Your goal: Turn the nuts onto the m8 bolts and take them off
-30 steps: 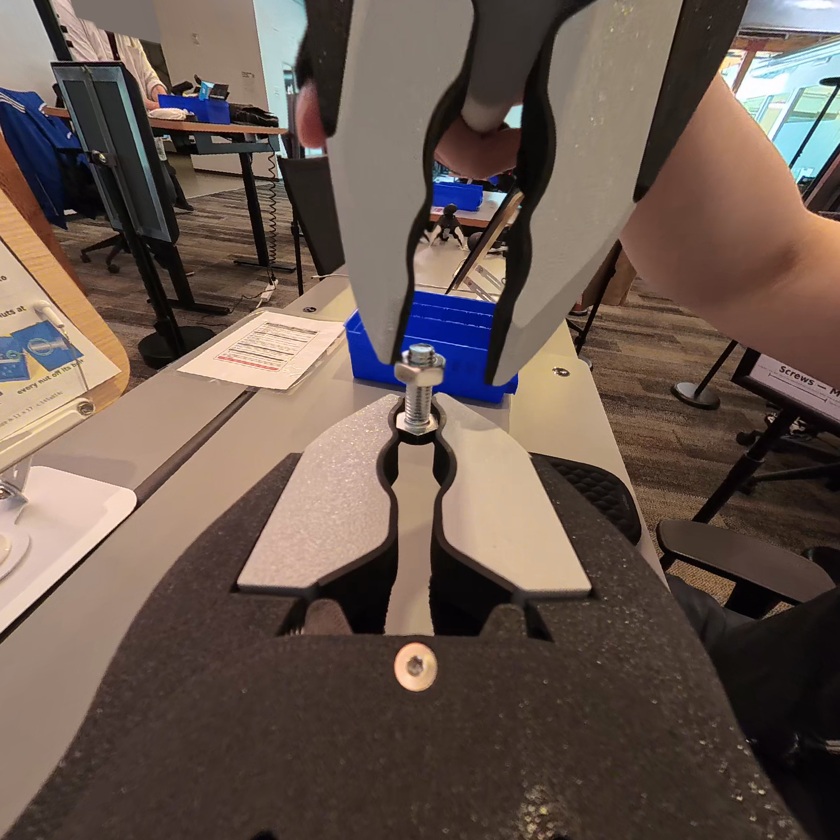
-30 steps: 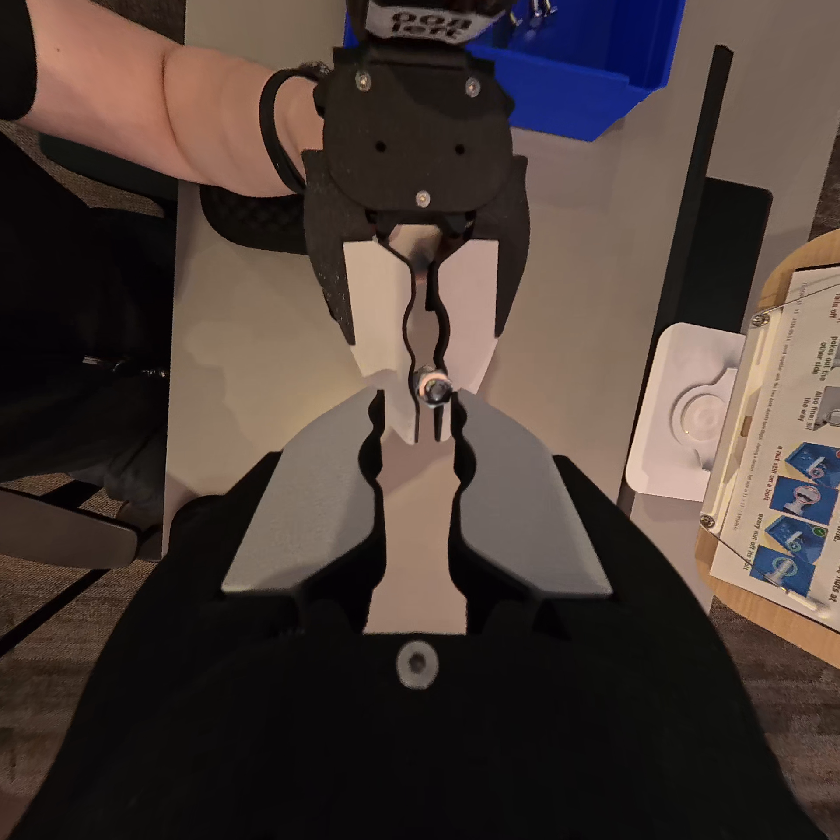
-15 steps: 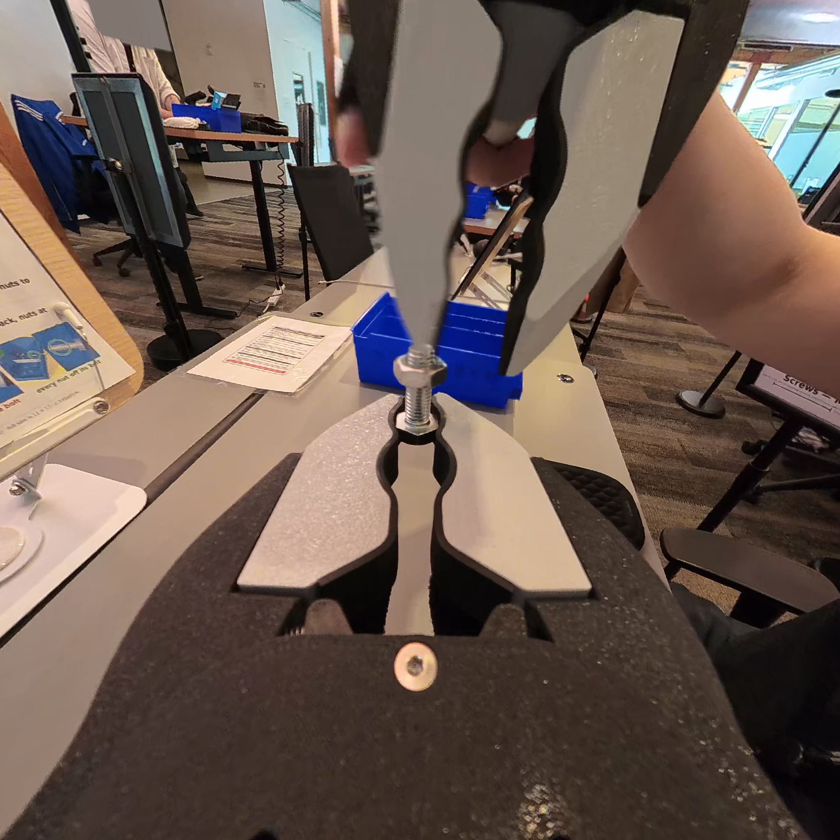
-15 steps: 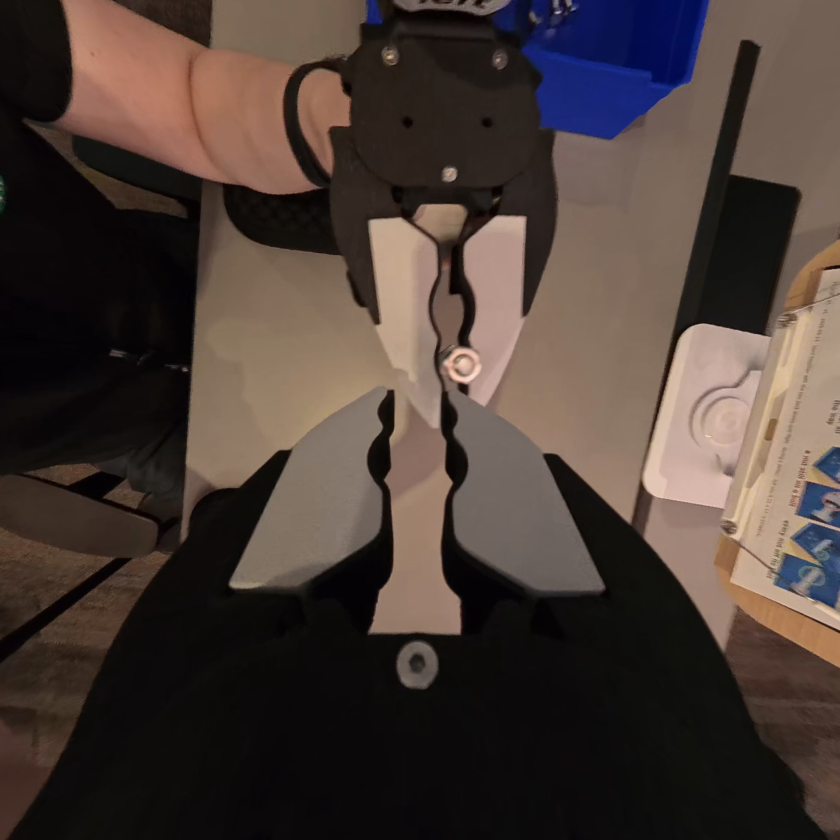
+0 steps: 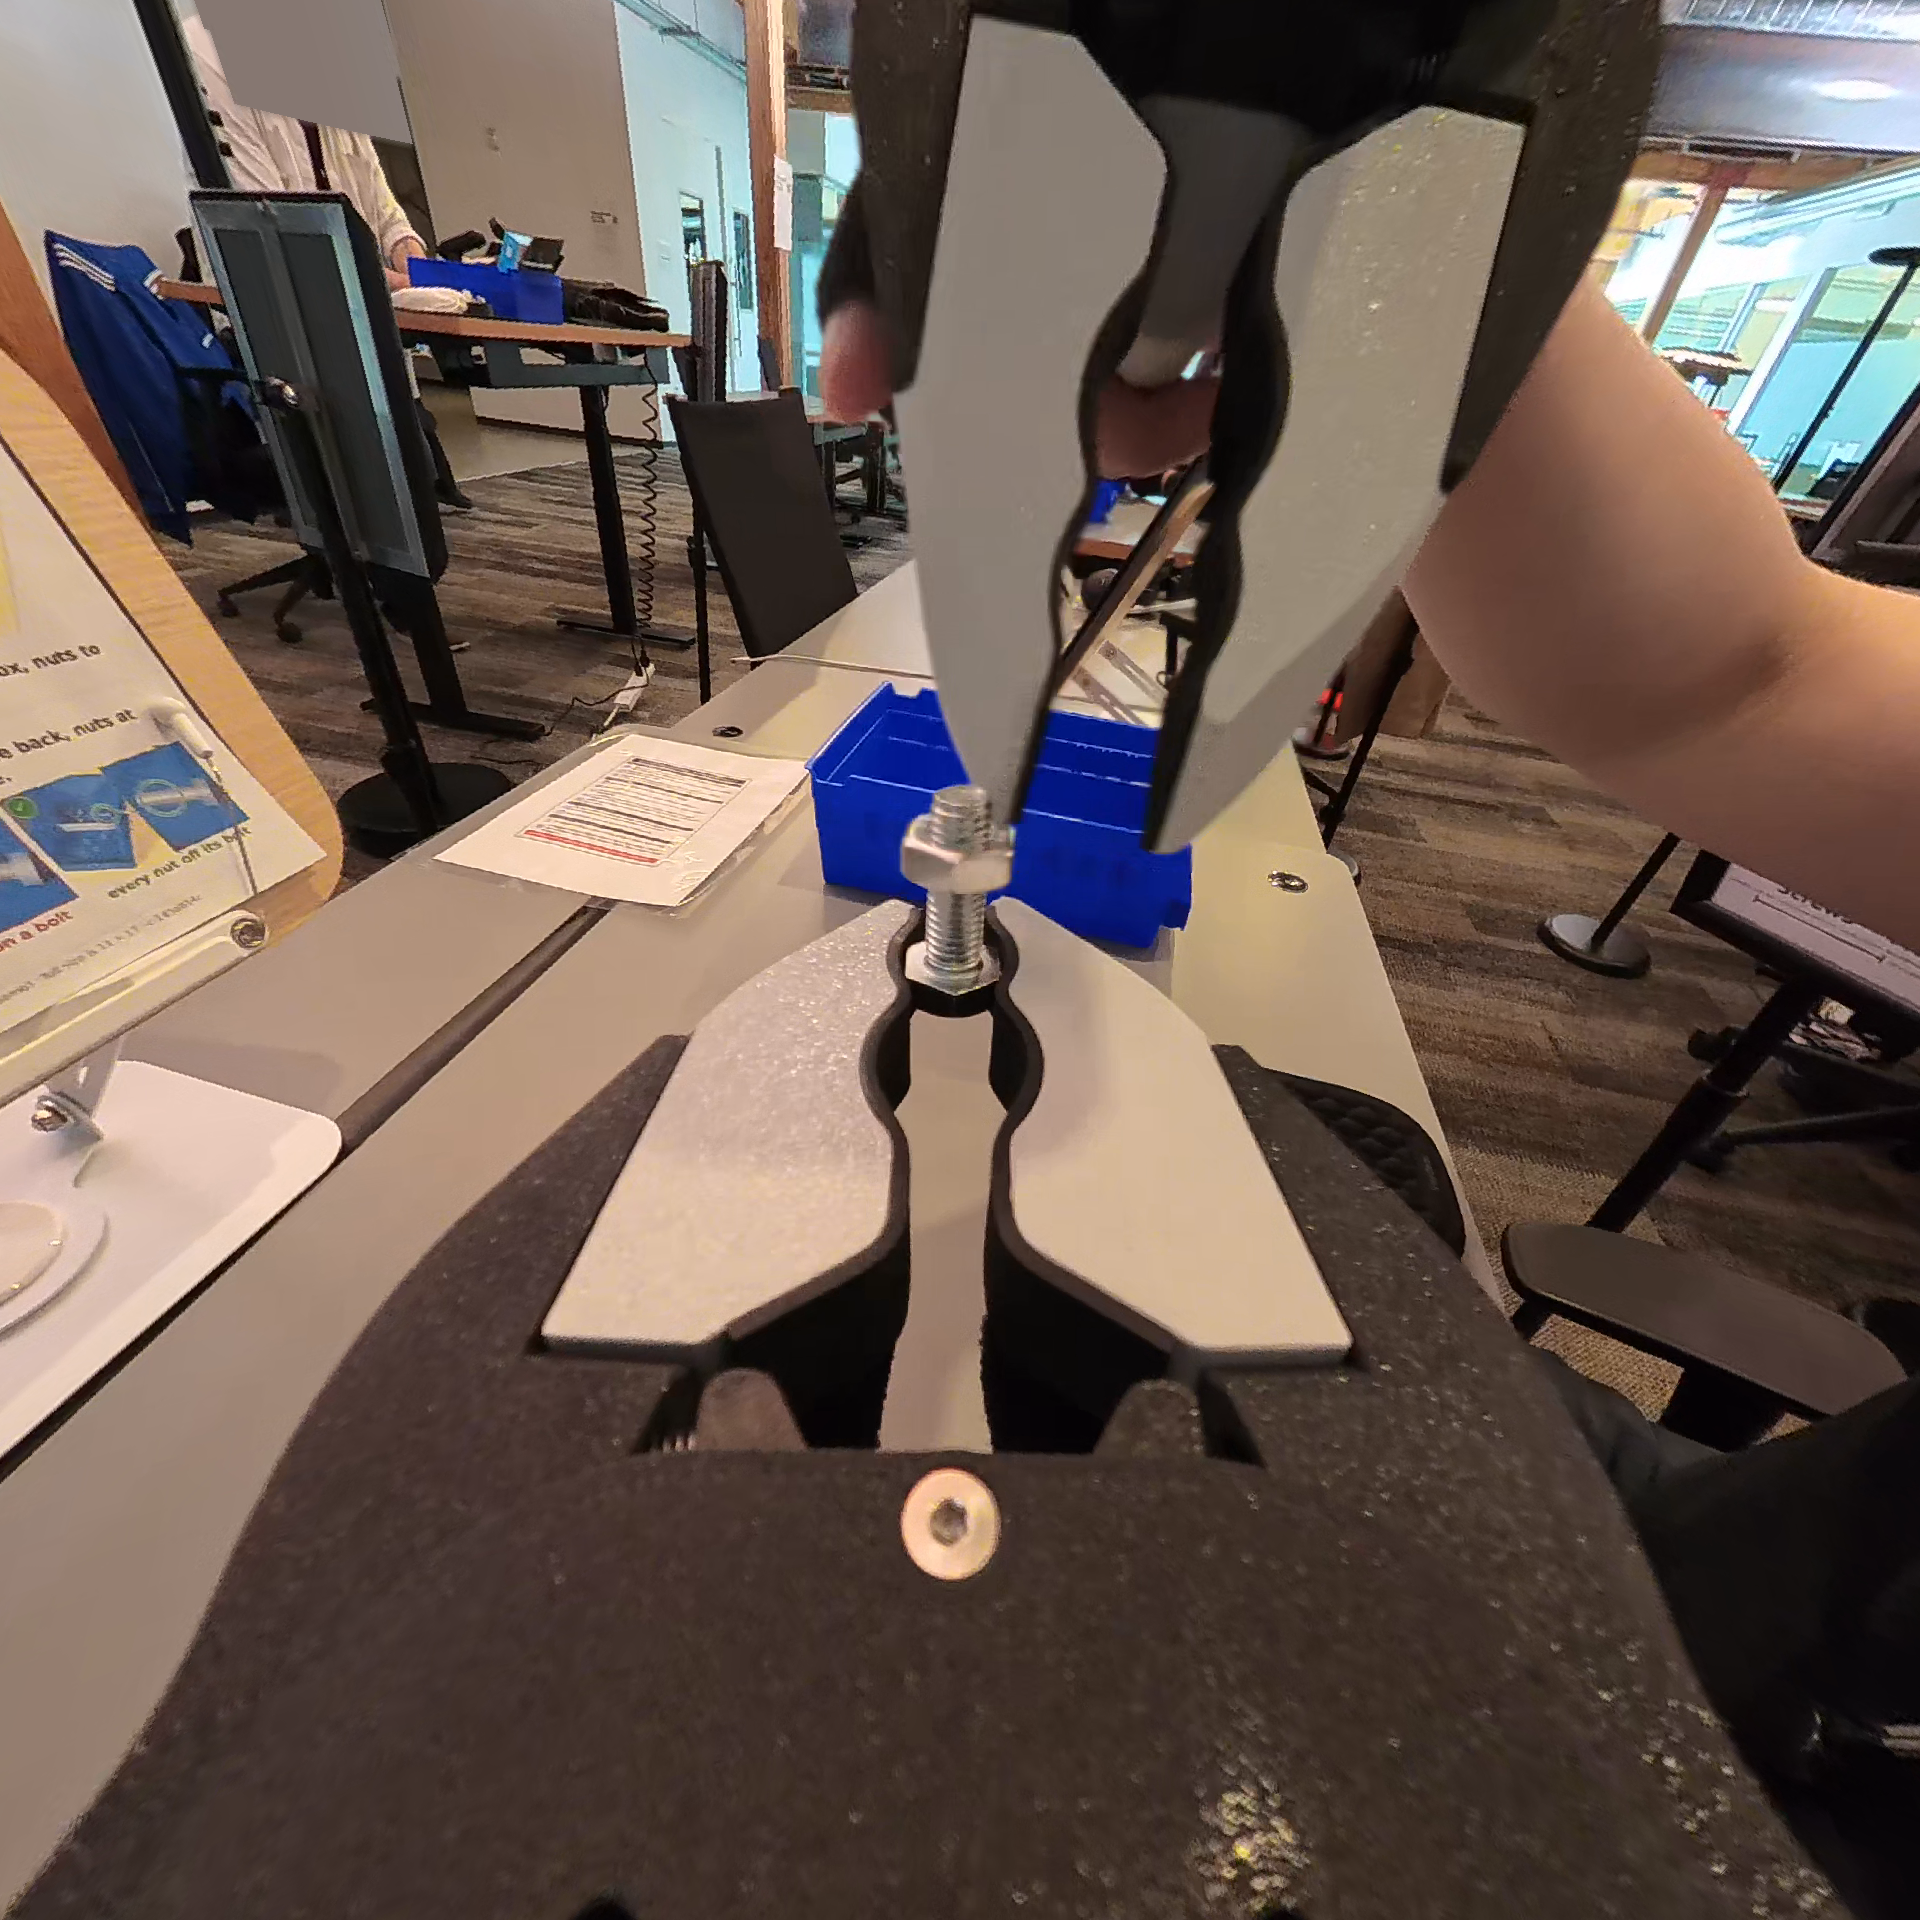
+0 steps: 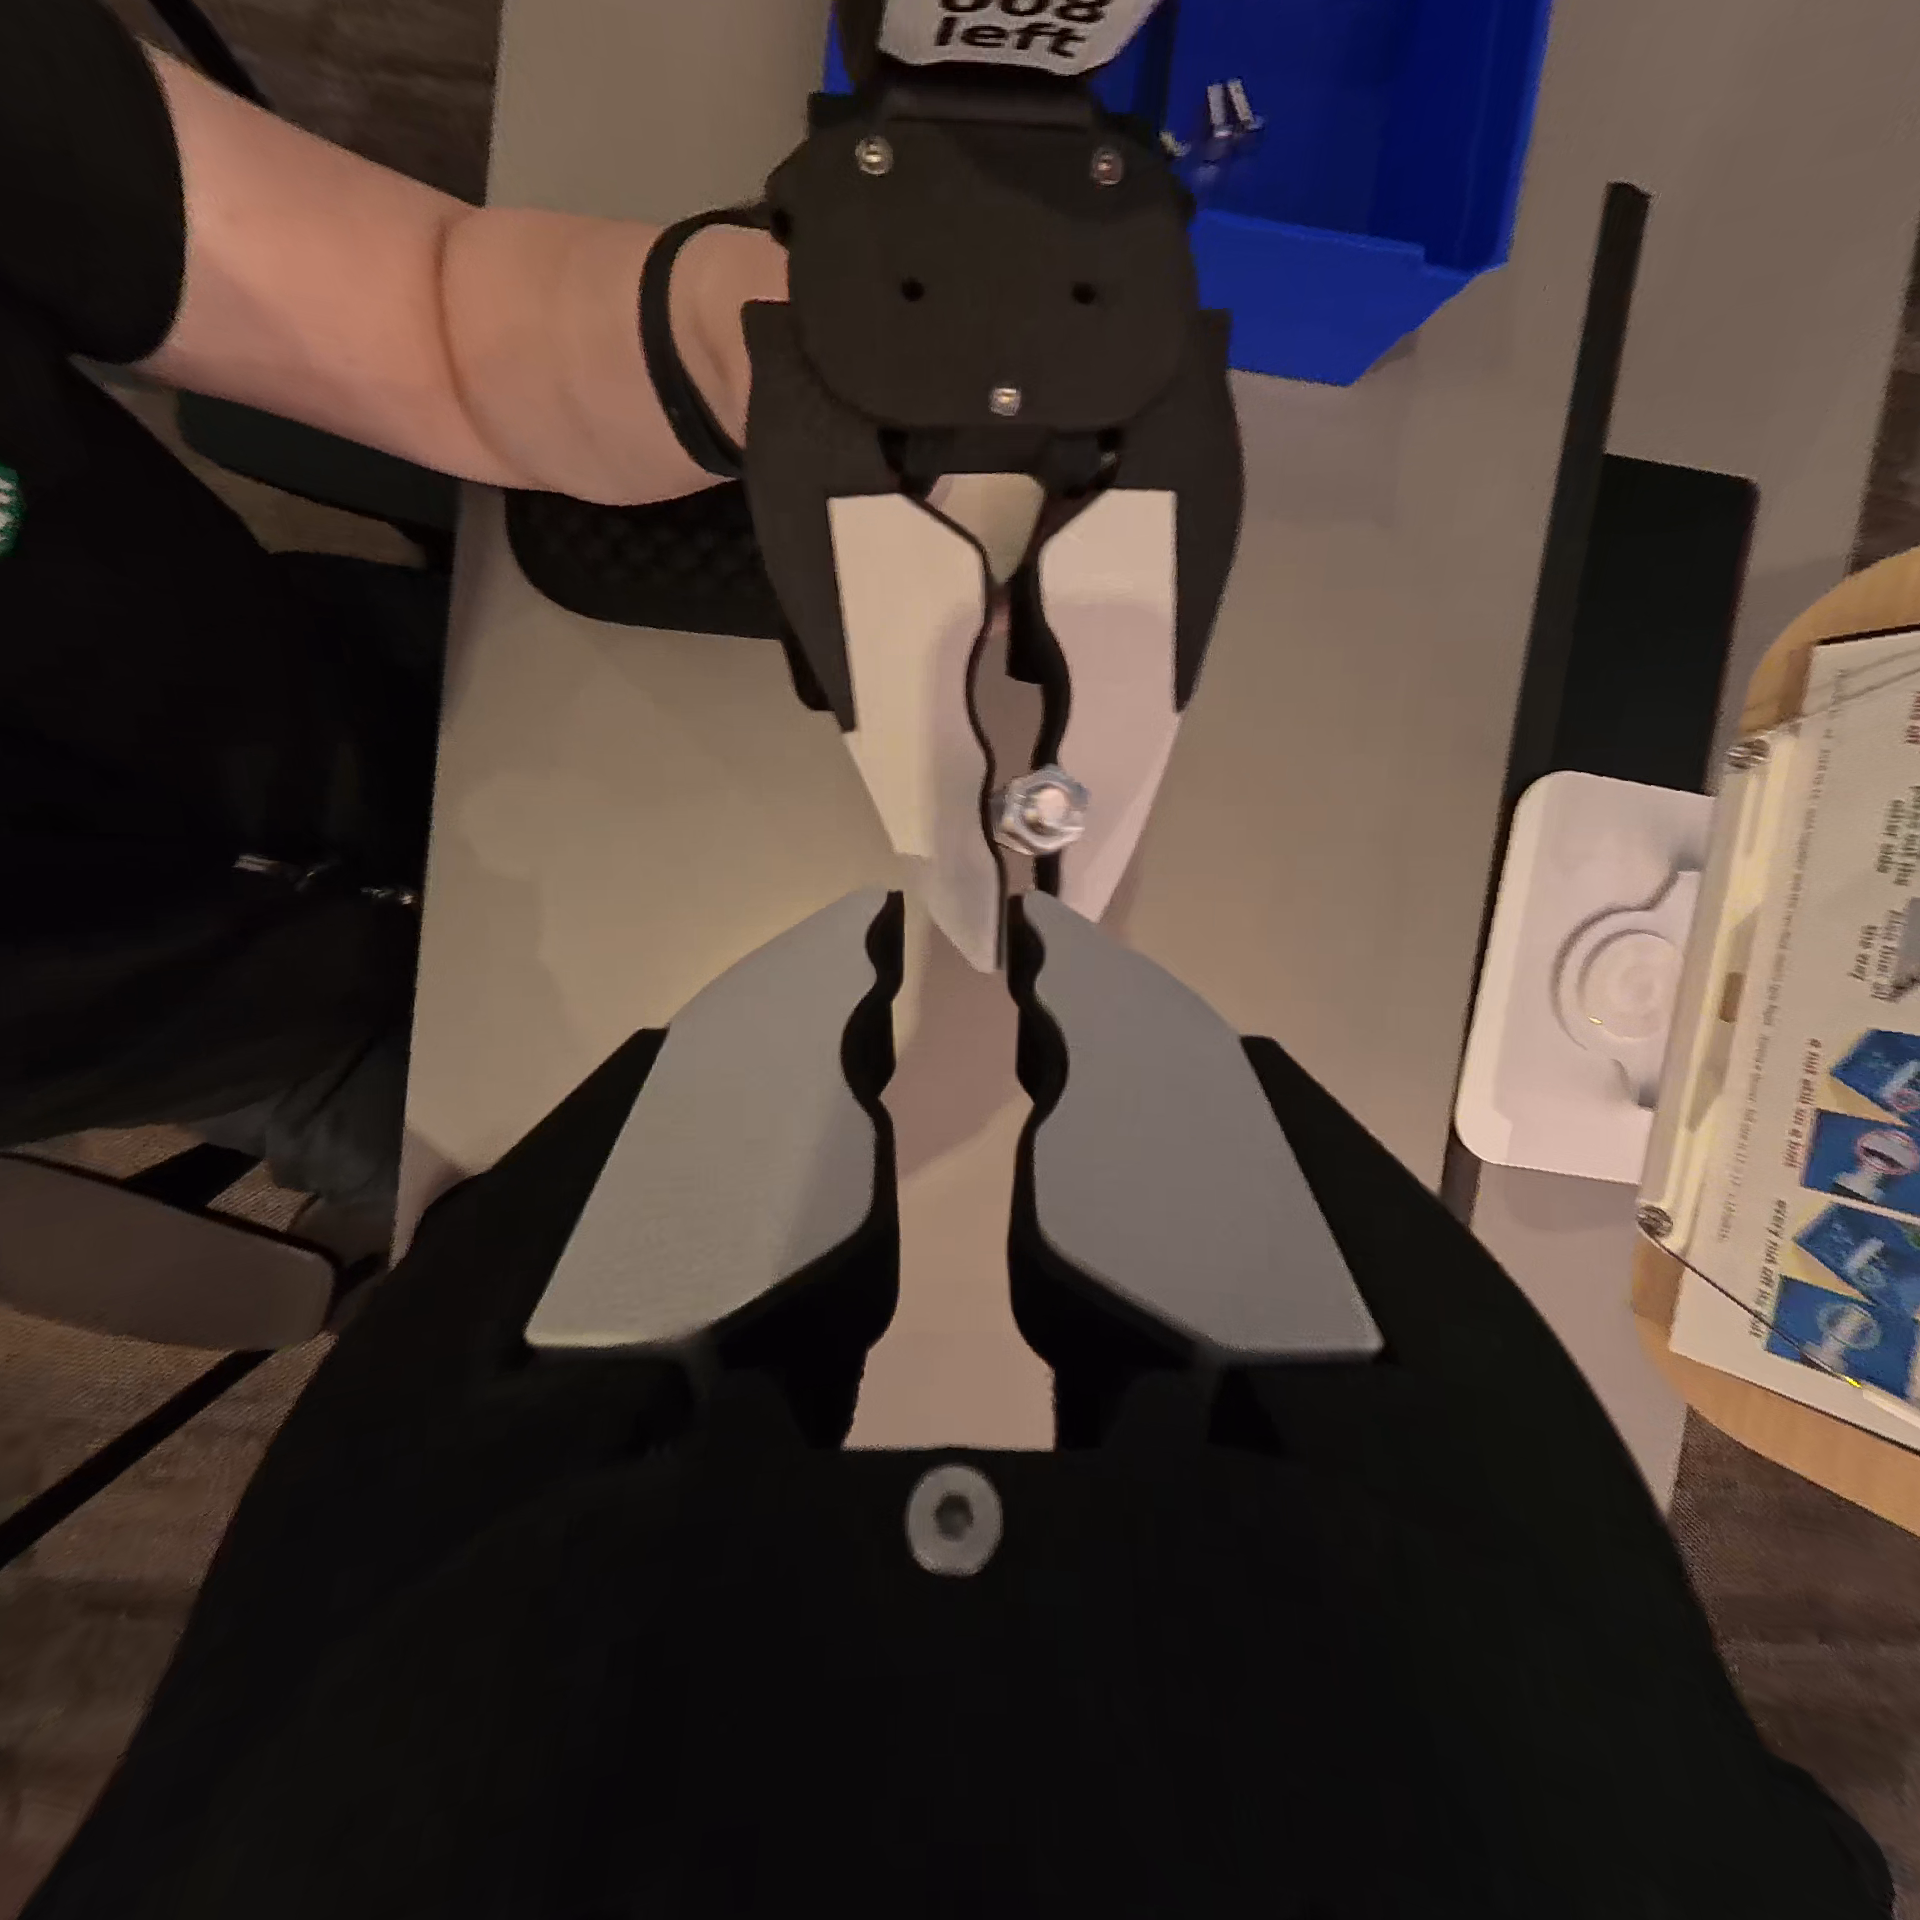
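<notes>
The left hand-held gripper (image 5: pixel 951 961) clamps the bolt (image 5: pixel 954 925) upright by its head, nut (image 5: pixel 956 854) near the tip, while the right hand-held gripper (image 5: pixel 1091 821), spread open above, must close on the nut to turn it

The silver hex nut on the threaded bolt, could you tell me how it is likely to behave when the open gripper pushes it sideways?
The silver hex nut is rigid metal, so it probably won't deform. Sitting on the threaded bolt held by the left gripper, it would likely spin rather than slide off. Its smooth flats may slip against the right gripper's one touching finger.
</notes>
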`<act>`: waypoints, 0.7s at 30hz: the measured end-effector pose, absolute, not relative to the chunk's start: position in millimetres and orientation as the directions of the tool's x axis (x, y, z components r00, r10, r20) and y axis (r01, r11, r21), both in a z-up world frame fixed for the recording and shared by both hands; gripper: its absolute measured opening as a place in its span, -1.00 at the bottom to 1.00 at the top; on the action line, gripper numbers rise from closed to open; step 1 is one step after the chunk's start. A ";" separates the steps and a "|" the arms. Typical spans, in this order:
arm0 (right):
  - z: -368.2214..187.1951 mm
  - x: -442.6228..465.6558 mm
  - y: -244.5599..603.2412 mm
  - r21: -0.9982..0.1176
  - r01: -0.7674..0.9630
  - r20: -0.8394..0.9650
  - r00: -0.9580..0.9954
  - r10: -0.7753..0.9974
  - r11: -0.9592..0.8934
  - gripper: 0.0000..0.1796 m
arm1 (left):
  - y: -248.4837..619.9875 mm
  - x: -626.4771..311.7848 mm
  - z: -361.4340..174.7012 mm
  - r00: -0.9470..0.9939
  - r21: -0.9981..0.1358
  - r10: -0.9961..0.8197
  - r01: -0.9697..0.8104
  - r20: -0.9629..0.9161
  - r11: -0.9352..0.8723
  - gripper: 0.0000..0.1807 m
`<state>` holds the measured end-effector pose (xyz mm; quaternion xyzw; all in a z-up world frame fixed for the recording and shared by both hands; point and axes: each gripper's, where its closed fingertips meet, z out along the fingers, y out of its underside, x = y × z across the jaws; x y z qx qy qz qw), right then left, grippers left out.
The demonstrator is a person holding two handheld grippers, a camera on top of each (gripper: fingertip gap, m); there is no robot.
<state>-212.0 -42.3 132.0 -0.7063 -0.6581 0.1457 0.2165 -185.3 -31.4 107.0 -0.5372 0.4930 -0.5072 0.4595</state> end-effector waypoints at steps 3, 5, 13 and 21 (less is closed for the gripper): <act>135.2 -216.5 -32.0 -0.532 0.846 0.129 0.117 0.985 -0.031 -0.71 | -33.9 -183.8 107.0 -0.008 -0.994 -0.996 -0.067 0.088 -0.087 -0.89; 135.6 -223.8 -32.7 -0.554 0.832 0.129 0.107 0.986 -0.018 -0.70 | -35.2 -182.5 105.9 -0.008 -0.994 -0.997 -0.073 0.082 -0.081 -0.89; 133.8 -214.6 -38.0 -0.524 0.851 0.112 0.098 0.989 -0.026 -0.78 | -31.7 -187.6 109.6 -0.005 -0.994 -0.995 -0.057 0.096 -0.095 -0.89; 125.8 -218.8 -34.3 -0.532 0.847 0.138 0.101 0.985 -0.012 -0.70 | -32.6 -187.2 109.0 -0.005 -0.994 -0.996 -0.064 0.090 -0.090 -0.89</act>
